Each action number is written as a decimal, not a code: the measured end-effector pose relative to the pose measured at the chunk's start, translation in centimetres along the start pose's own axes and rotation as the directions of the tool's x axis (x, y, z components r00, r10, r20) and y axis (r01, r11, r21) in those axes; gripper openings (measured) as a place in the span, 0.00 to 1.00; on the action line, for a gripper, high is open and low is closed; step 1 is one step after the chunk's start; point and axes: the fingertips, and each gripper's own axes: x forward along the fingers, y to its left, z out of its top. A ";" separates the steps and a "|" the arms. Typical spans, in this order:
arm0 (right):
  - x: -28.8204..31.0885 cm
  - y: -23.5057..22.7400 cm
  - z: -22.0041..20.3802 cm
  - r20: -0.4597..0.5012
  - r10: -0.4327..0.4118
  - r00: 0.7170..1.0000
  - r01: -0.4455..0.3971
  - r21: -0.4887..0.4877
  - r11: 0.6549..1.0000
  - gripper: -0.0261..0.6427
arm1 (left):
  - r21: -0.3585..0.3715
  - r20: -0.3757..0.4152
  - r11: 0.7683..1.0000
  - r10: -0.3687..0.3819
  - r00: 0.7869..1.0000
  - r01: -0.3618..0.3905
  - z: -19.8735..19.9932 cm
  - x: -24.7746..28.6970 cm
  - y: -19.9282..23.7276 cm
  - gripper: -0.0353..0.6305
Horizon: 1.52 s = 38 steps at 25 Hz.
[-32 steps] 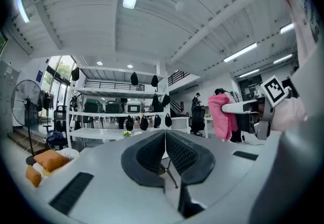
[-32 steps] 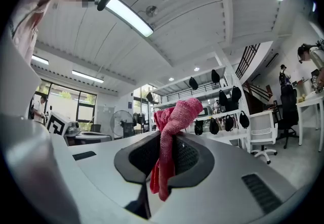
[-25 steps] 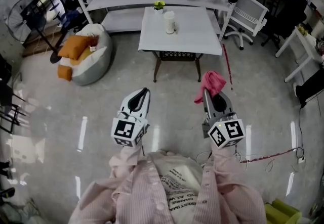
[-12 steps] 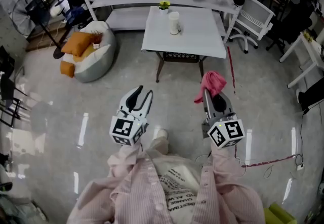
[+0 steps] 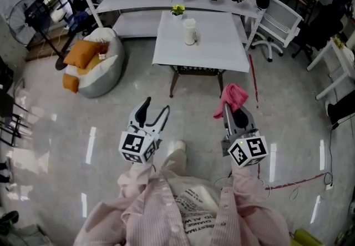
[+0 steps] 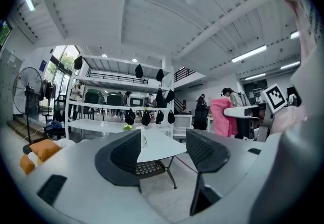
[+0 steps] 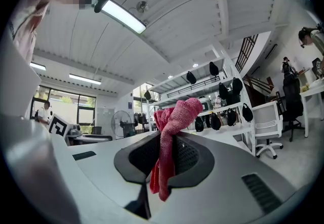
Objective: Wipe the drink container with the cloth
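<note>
Upside-down "CHANGE" — printed on the person's white shirt (image 5: 191, 207).

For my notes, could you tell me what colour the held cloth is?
Pink; the cloth shows best in the right gripper view.

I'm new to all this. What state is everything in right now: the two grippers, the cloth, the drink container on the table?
Left gripper: open, empty; its jaws have just been opening.
Right gripper: shut on the cloth.
Cloth: bunched, clamped, its end sticking out past the jaws.
Drink container: upright on the table, far from both grippers.
</note>
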 end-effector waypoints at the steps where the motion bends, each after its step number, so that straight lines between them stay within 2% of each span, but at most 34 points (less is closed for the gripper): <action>1: 0.7 -0.3 -0.3 -0.003 0.000 1.000 0.000 0.000 1.000 0.10 | -0.003 -0.004 1.000 -0.004 1.000 0.004 -0.3 0.7 0.5 0.45; 10: 8.8 -3.4 -1.4 -0.039 -0.029 0.999 0.030 0.017 0.999 0.10 | -0.022 -0.035 0.998 -0.057 0.998 0.056 -0.6 8.3 5.3 0.53; 21: 17.1 -6.4 -1.8 -0.042 -0.080 0.996 0.080 0.010 0.997 0.10 | -0.029 -0.042 0.995 -0.096 0.994 0.095 -0.8 16.4 11.4 0.55; 29: 20.6 -8.8 -2.1 -0.033 -0.116 0.993 0.117 0.019 0.993 0.10 | -0.017 -0.052 0.989 -0.148 0.988 0.147 -1.0 20.9 12.8 0.55; 38: 24.1 -10.5 -2.7 -0.059 -0.125 0.990 0.128 0.040 0.991 0.10 | -0.033 -0.093 0.987 -0.158 0.983 0.156 -1.6 24.1 14.7 0.56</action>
